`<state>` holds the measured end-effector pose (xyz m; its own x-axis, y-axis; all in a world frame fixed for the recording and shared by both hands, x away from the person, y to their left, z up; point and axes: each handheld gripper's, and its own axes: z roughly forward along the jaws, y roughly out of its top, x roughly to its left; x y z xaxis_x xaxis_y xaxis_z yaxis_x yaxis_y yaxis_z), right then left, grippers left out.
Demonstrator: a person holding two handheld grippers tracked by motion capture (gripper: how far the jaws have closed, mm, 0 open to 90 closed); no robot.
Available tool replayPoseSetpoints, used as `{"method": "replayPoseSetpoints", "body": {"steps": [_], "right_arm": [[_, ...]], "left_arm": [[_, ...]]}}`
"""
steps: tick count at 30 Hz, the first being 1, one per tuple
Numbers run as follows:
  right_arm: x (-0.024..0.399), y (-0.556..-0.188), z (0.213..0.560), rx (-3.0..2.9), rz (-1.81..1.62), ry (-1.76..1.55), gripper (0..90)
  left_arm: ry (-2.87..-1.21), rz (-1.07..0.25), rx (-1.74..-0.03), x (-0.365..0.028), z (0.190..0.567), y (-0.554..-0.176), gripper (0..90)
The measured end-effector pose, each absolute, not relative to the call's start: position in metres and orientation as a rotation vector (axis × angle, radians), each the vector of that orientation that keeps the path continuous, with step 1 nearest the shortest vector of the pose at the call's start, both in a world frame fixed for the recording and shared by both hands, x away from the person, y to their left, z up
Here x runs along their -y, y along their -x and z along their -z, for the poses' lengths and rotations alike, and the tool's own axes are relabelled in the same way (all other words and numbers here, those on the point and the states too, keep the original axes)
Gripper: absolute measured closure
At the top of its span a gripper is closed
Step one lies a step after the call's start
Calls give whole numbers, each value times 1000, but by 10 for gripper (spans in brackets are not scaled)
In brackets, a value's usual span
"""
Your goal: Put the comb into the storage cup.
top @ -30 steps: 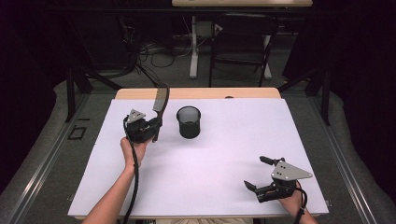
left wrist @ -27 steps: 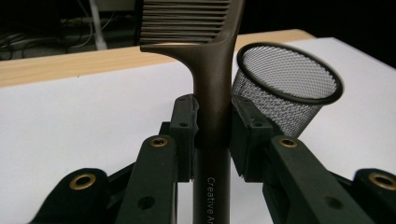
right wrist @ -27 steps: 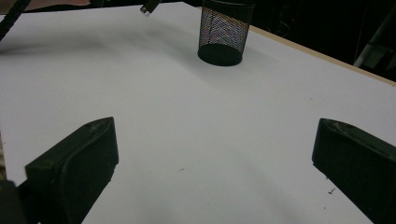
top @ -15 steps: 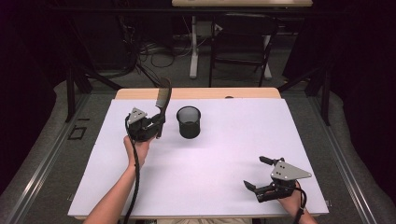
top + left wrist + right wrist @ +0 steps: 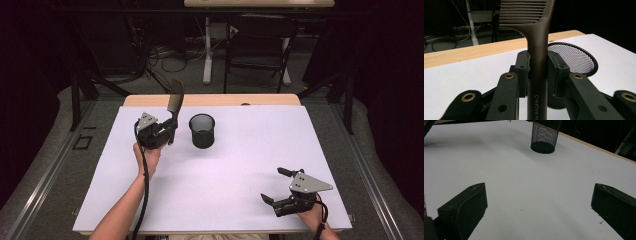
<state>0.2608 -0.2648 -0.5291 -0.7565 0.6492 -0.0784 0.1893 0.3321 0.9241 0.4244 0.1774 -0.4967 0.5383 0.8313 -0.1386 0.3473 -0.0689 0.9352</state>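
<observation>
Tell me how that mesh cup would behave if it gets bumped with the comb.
The cup is open wire mesh, so probably light and apt to slide on the smooth white sheet. It stands taller than wide, so a knock near its rim may tip it; once down, its round wall would likely roll.

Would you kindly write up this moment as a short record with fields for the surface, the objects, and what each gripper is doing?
surface: white sheet over a wooden table
objects: black mesh cup, upright; dark comb
comb: held by its handle, teeth end pointing up, lifted off the sheet, just left of the cup
left gripper: jaws closed on the comb handle
right gripper: jaws wide apart, nothing between them, low over the sheet's near right corner
cup contents: nothing seen inside
</observation>
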Motion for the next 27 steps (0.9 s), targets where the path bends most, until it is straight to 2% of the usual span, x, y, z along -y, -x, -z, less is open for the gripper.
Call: {"method": "replayPoseSetpoints", "body": {"steps": [27], "right_arm": [[265, -260, 528, -2156, -1415, -728, 1]], "left_arm": [[-1633, -567, -956, -173, 473, -435, 724]]}}
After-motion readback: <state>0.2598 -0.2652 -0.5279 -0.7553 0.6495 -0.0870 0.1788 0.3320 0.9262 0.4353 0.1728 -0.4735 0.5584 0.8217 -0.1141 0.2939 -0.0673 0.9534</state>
